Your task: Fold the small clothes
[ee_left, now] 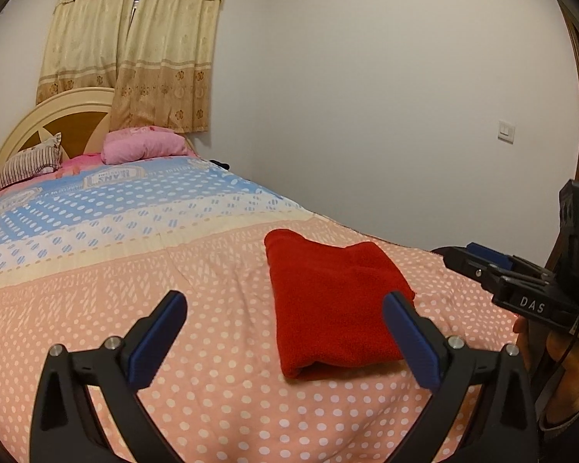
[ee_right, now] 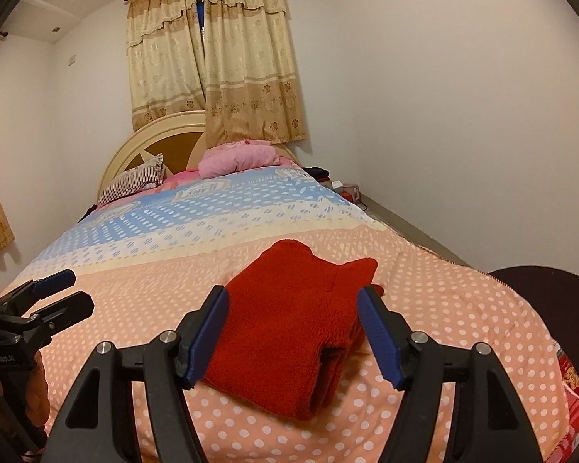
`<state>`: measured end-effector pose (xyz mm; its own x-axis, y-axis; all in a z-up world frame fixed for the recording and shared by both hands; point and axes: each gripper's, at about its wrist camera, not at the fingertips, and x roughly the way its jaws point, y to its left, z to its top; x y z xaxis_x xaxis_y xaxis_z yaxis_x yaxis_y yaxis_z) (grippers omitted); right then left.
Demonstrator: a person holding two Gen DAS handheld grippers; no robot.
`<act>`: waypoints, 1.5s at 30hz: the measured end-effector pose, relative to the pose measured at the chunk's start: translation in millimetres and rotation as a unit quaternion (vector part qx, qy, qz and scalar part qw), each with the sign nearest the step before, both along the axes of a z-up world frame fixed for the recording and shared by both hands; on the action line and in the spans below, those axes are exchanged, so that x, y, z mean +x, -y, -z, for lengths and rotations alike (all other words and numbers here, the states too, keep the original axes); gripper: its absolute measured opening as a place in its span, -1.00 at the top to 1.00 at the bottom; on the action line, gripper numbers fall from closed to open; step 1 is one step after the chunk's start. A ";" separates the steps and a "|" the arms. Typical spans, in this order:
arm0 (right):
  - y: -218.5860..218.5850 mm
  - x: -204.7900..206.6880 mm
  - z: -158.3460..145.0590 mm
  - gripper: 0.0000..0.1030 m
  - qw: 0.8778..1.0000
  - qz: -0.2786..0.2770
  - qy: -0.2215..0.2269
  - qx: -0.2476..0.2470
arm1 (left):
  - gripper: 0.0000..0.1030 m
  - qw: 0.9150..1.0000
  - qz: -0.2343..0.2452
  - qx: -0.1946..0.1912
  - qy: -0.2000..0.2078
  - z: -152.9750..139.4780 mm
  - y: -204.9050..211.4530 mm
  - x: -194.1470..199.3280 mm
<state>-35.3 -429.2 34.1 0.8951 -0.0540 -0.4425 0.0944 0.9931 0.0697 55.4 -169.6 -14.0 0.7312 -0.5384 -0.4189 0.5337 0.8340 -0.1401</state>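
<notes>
A red fleece garment (ee_left: 336, 308) (ee_right: 289, 332) lies folded into a thick rectangle on the pink dotted part of the quilt (ee_left: 212, 386) (ee_right: 444, 308). Its folded edge faces me. My left gripper (ee_left: 285, 297) (ee_right: 77, 289) hovers to the left of the garment, open wide with nothing between its blue pads (ee_left: 162, 339). My right gripper (ee_right: 293, 293) (ee_left: 463, 254) is raised near the garment's near right side. It stands open, and its pads (ee_right: 208, 332) frame the cloth in its own view without touching it.
The bed runs away to a cream headboard (ee_right: 150, 142) with a striped pillow (ee_right: 131, 181) and a pink pillow (ee_right: 239, 160). A white wall (ee_left: 366, 115) is close along the bed's right edge. A dark round object (ee_right: 540, 289) sits at the near right corner. Small items (ee_right: 347, 191) lie on the floor beside the bed.
</notes>
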 end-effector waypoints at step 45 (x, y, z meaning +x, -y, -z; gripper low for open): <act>-8.1 5.2 9.3 -0.35 1.000 -0.006 -0.006 0.007 | -1.00 1.000 -0.003 0.000 -0.002 3.3 -1.3 0.1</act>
